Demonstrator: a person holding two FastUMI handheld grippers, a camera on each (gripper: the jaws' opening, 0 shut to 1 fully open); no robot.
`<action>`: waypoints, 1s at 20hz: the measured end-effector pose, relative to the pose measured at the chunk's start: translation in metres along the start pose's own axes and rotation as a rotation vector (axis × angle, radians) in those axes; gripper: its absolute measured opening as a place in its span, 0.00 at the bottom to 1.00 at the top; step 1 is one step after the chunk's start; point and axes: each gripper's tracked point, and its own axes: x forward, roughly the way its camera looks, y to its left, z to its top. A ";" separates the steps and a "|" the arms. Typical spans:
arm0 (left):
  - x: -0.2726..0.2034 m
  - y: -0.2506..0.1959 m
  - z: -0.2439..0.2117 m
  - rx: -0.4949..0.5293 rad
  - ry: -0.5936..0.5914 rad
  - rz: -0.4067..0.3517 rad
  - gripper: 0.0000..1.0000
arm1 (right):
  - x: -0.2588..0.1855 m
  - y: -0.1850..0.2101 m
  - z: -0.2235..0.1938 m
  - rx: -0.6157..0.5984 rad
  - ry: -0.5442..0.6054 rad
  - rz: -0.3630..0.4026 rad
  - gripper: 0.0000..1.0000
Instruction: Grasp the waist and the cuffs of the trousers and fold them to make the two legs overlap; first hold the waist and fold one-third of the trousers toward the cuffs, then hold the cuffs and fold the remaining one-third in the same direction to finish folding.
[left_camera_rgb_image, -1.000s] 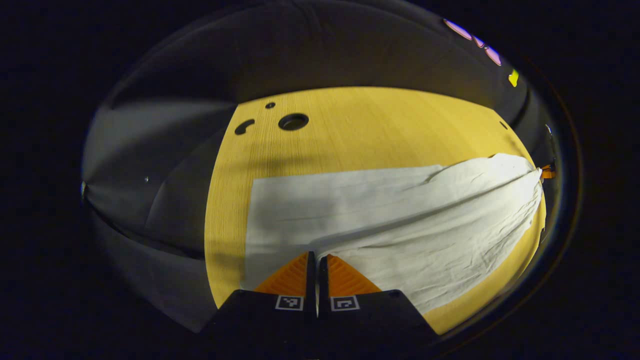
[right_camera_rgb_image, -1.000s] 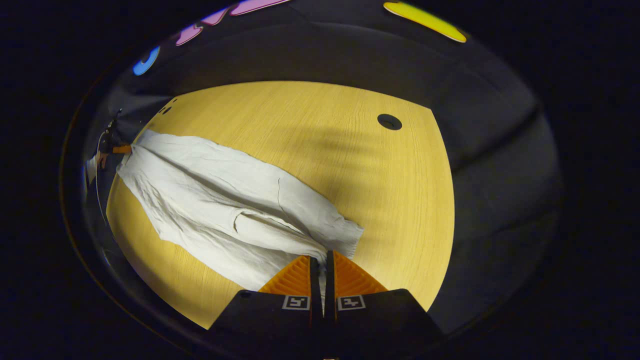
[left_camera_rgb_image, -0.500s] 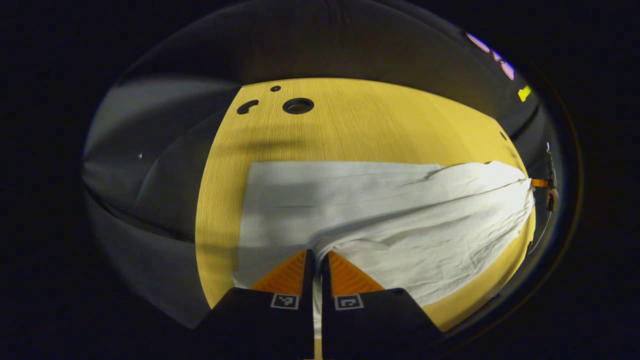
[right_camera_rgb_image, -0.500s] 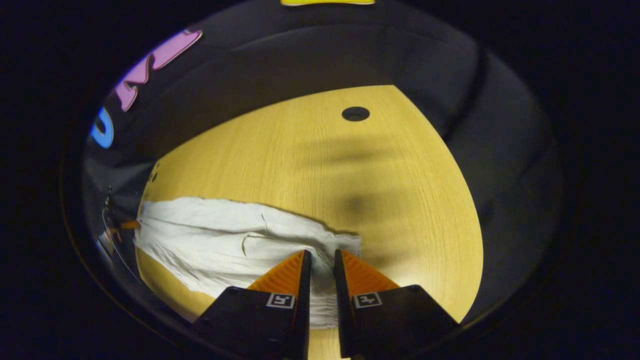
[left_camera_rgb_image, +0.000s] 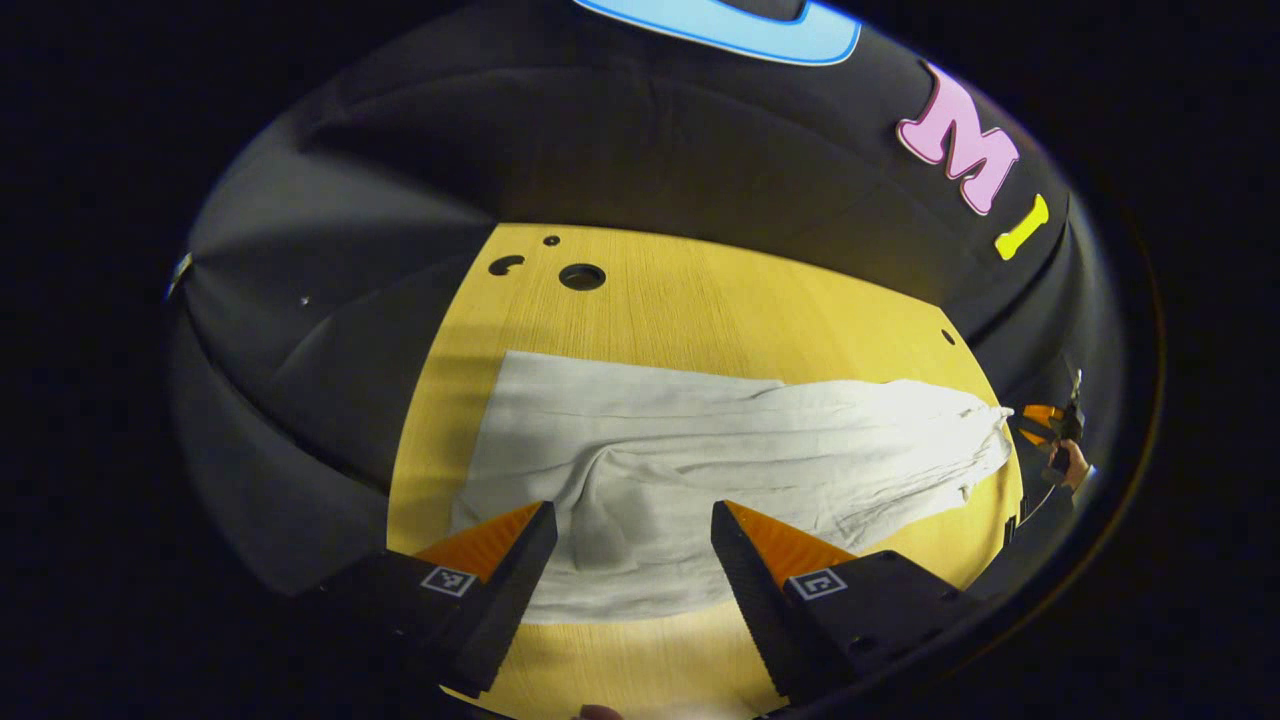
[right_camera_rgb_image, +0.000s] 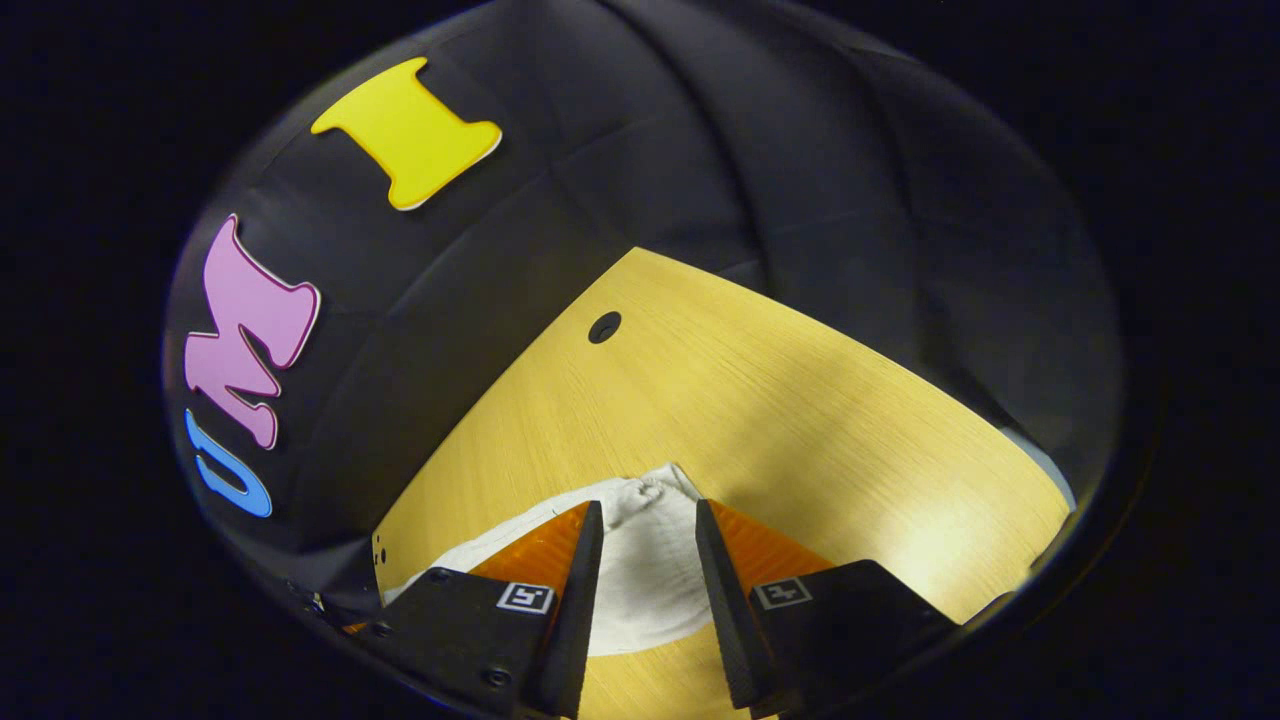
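1. The trousers (left_camera_rgb_image: 700, 460) lay flat on the wooden table (left_camera_rgb_image: 720, 310), stretched in a long pale band from one end to the other in the left gripper view.
2. The cloth was wrinkled, with a raised fold running up from the near edge toward the middle.
3. The left gripper (left_camera_rgb_image: 632, 525) hovered over the near edge of the trousers with its fingers spread wide apart; cloth showed in the gap between them, and neither finger pressed on it, so the tool was released.
4. Whether the fingertips touched the cloth or hung just above it could not be told.
5. At the far end of the trousers, in the left gripper view, the other gripper and the hand (left_camera_rgb_image: 1072, 462) holding it showed small at the table's edge, just beside the narrow end of the cloth.
6. In the right gripper view, the right gripper (right_camera_rgb_image: 645, 520) also stood with its fingers parted, a little less wide than the left one's.
7. A rounded, bunched end of the trousers (right_camera_rgb_image: 645, 560) lay between those fingers on the table (right_camera_rgb_image: 800, 420), with space on each side, so this tool was released too.
8. Round holes (left_camera_rgb_image: 582, 276) sat in the tabletop beyond the trousers, well apart from the cloth.
9. Another hole (right_camera_rgb_image: 604, 327) showed near the table's far edge in the right gripper view.
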 end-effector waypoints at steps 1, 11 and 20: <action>-0.007 -0.003 -0.001 -0.022 -0.011 -0.003 0.97 | -0.007 -0.007 -0.006 0.018 -0.019 -0.020 0.57; -0.042 -0.019 -0.025 -0.184 -0.075 -0.024 0.98 | 0.002 -0.023 -0.063 0.033 0.022 -0.086 0.63; -0.056 -0.020 -0.053 -0.376 -0.119 -0.022 0.97 | 0.016 -0.033 -0.063 0.145 -0.021 -0.184 0.65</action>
